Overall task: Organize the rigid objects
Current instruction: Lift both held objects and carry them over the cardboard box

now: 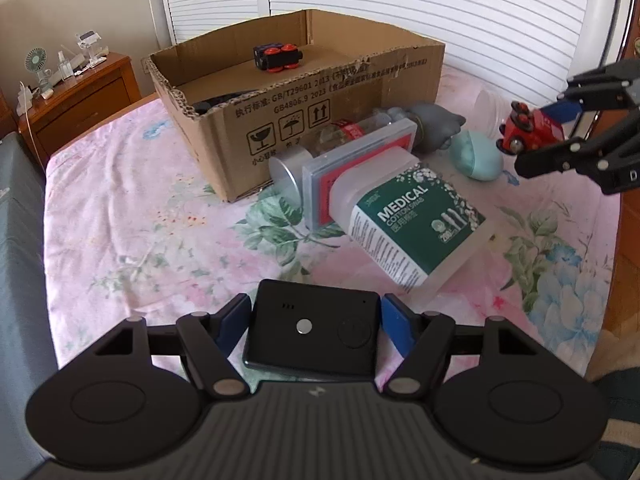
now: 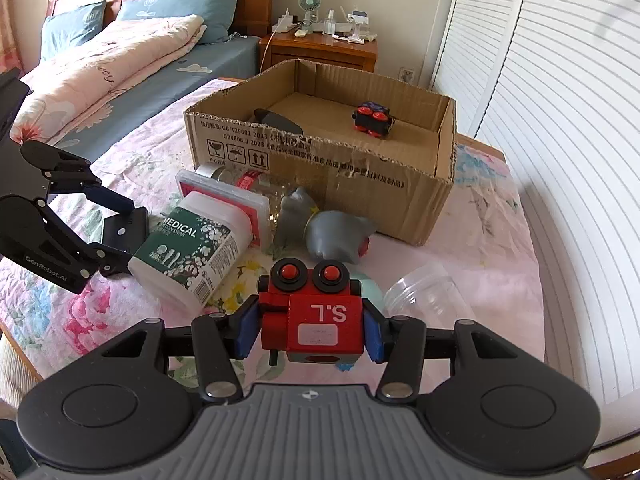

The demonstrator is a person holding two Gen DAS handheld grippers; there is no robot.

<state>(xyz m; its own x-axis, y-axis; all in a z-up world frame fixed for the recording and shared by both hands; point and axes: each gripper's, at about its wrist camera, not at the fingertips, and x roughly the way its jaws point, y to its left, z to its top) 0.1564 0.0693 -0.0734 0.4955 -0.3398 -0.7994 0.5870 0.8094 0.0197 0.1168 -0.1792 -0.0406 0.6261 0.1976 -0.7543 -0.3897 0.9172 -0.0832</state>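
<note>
Nearest to us, the left hand-held gripper (image 1: 314, 322) is clamped on a flat black device (image 1: 312, 330), one blue pad on each side edge. The device sits low over the floral sheet (image 1: 132, 240) of the bed. The right hand-held gripper (image 2: 310, 330) is clamped on a red toy car (image 2: 314, 312), held clear of the sheet with its wheels facing forward.

Just beyond the device lies a cotton swab tub (image 1: 412, 224), on its side and leaning against a clear flat case (image 1: 356, 164). Behind these we see a glass bottle (image 1: 340, 136), a grey figurine (image 2: 332, 228), a mint-green oval object (image 1: 476, 158) and a clear plastic jar (image 2: 428, 296), all loose on the bed.

Farthest is the open cardboard box (image 1: 320, 120), which already holds a dark toy car (image 2: 372, 120) and another dark item we cannot identify.

Risks from here, in our judgement:
- The device is thin and smooth; held by its edges, it may pivot or slip during transfer.
- The tub lies directly ahead of the left hand-held gripper; a low path may knock it and disturb the case and bottle.
- The two grippers may converge over the box; we stagger the deliveries.
- A toy car released on its wheels may roll inside the box.
</note>
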